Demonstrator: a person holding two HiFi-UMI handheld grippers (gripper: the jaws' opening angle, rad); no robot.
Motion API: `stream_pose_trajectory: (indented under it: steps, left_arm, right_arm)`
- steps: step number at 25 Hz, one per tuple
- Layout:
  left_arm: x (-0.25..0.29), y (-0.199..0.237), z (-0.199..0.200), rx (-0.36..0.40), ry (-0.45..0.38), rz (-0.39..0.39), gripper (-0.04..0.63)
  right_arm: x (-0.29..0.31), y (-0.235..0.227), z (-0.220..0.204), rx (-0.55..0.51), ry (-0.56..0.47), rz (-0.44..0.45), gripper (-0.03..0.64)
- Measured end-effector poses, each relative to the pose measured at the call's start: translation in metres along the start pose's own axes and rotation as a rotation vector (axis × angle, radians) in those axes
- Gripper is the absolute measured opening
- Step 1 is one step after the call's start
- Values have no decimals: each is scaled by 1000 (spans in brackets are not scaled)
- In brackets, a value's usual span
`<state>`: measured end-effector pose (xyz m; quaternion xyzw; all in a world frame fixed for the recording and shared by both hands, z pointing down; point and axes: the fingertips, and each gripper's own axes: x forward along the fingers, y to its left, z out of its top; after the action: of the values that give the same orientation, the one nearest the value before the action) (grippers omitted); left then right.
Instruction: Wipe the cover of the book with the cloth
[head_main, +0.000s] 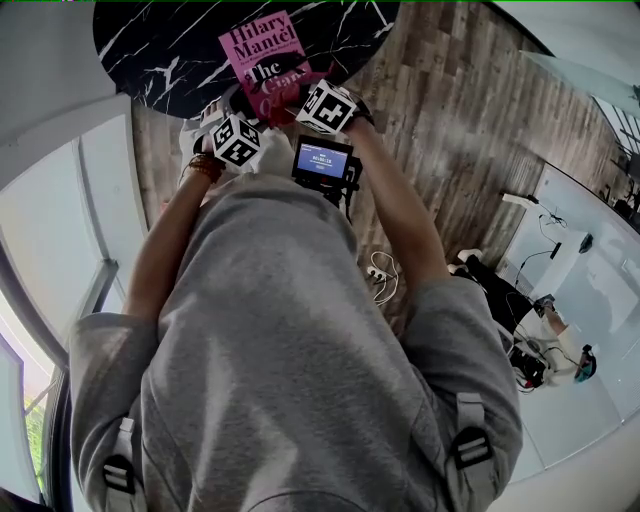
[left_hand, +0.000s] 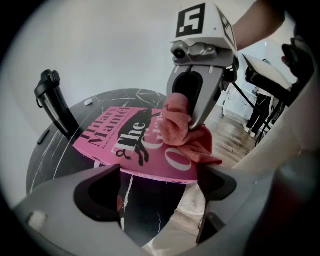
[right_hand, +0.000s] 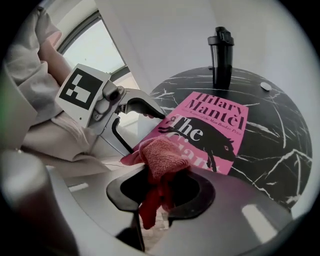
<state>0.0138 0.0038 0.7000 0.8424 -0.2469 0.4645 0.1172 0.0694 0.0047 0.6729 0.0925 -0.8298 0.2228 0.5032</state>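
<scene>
The right gripper is clenched on a red-pink terry cloth. Its jaws are drawn almost together, with the fabric pinched between them. A thick bunch bulges out ahead of the tips and a darker tail hangs down below them. The bunch presses on a pink paperback book with white and black lettering and a black animal figure, at the corner of the cover nearest this gripper.

The book lies flat just beyond the jaws on a round black marble-patterned table with white veins. Its near corner reaches over the table's rim.

The left gripper is released, with its jaws wide apart and nothing between the pads. The book's near edge runs across the gap just ahead of its tips, and the cloth-bearing gripper comes down onto the cover ahead and to its right. In the right gripper view, one of its black fingertips lies against the book's side edge. Whether it presses there cannot be told.

A tall black lidded bottle stands upright on the table well beyond the book, straight ahead of the right gripper and ahead-left of the left one. In the head view the two grippers sit close side by side at the table's near rim, with a wood-plank floor beneath.
</scene>
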Motion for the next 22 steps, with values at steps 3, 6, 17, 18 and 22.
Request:
stream_pose_trajectory:
  steps: [3,6,17,18,22]
  left_arm:
    - [-1,0,1,0,1,4,469]
    - [-1,0,1,0,-3,6,469]
    - [-15,-7,-5,-18,84,-93,469]
    - [-22,-5,-2,-22,72,-83,469]
    - [-65,11,19,-63,-42,9,450]
  right_arm:
    - [5,6,6,-8,-13,16,129]
    - [10,12,13,-14,-16,30,129]
    - [-6,20,45,58,-177,97,135]
    - [-19,16,52,79,-239,78,135]
    - [-87,0,78,150,-509,-41,135]
